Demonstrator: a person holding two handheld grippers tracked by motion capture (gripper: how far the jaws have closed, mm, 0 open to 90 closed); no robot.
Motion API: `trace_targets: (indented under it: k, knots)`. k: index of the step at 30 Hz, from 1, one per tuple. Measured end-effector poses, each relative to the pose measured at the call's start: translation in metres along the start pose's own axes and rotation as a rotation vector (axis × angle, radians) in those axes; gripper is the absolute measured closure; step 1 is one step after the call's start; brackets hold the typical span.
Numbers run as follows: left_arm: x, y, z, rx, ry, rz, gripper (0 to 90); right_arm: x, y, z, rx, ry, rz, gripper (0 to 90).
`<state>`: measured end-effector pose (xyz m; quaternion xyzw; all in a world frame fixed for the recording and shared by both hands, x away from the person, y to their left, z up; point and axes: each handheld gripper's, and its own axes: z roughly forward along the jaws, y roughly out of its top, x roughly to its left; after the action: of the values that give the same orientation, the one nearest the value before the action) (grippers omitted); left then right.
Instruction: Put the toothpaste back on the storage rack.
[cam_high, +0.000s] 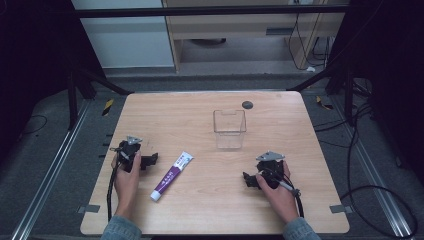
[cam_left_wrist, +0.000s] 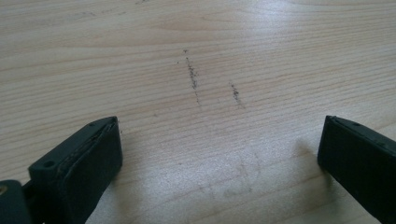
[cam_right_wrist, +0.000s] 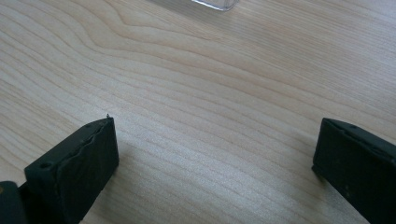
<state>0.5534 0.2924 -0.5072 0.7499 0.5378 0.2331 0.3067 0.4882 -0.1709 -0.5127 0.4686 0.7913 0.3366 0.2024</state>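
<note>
Between both grippers, white-and-purple tube (cam_high: 172, 175), its label print too small to read

Lab recording booth, wooden desk (cam_high: 200, 115) inside black metal frame (cam_high: 210, 11), dark curtains (cam_high: 30, 60), loose floor cables (cam_high: 380, 200)

1. A toothpaste tube (cam_high: 172, 175) lies flat on the desk (cam_high: 200, 210) near its front, left of centre. It is white with a purple band along its body and a white cap at its nearer, lower-left end. It runs on a slant, its flat crimped end pointing up and right.
2. A clear plastic box (cam_high: 229, 129) stands upright and open-topped, empty, right of centre, well apart from the tube.
</note>
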Motion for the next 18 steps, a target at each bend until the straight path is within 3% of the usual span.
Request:
trace_targets:
  k: [14,18]
  knots:
    - [-0.006,0.0,-0.001,-0.003,0.042,-0.038,0.0,0.0,-0.001,-0.001,-0.001,0.002,0.001,0.4]
    - [-0.011,0.001,-0.01,-0.045,0.046,-0.041,2.6,0.0,-0.001,-0.001,-0.001,0.002,0.001,0.4]
